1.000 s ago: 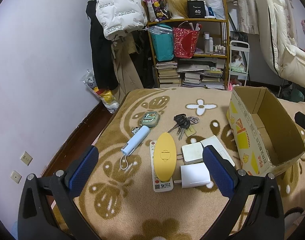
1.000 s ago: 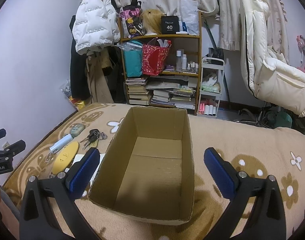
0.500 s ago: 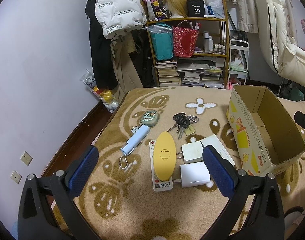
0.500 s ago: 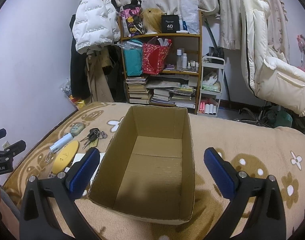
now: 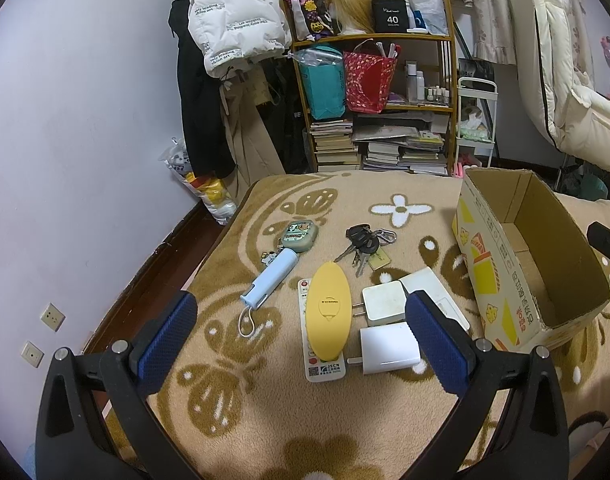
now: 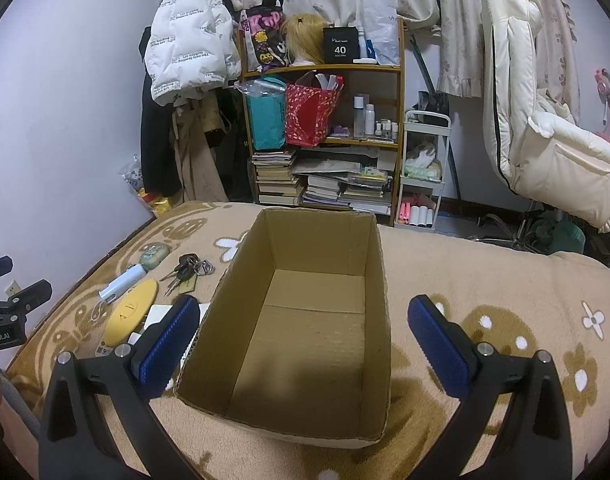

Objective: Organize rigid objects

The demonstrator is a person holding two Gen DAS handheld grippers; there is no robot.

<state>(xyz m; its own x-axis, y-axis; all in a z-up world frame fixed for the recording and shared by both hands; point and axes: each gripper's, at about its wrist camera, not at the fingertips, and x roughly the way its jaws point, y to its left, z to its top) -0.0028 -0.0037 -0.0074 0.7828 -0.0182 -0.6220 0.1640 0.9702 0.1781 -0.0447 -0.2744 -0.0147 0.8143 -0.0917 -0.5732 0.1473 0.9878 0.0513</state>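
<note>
The left hand-held gripper (image 5: pixel 301 330) hangs spread wide above the yellow oval plastic case (image 5: pixel 329 310), which lies on a white remote on the patterned beige blanket (image 5: pixel 233 400). Best lowered squarely across the case's narrow width, I judge, clear of the white charger blocks (image 5: pixel 389 346). The right hand-held gripper (image 6: pixel 301 338), also spread, hovers over the seemingly empty brown cardboard box (image 6: pixel 379 300).

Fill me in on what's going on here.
A person holds two grippers over a patterned blanket, both open and empty. The left gripper hovers above the small items: yellow case, chargers, keys and a blue tube. The right gripper hangs over the cardboard box, which is empty. Nothing has been sorted yet.
</note>
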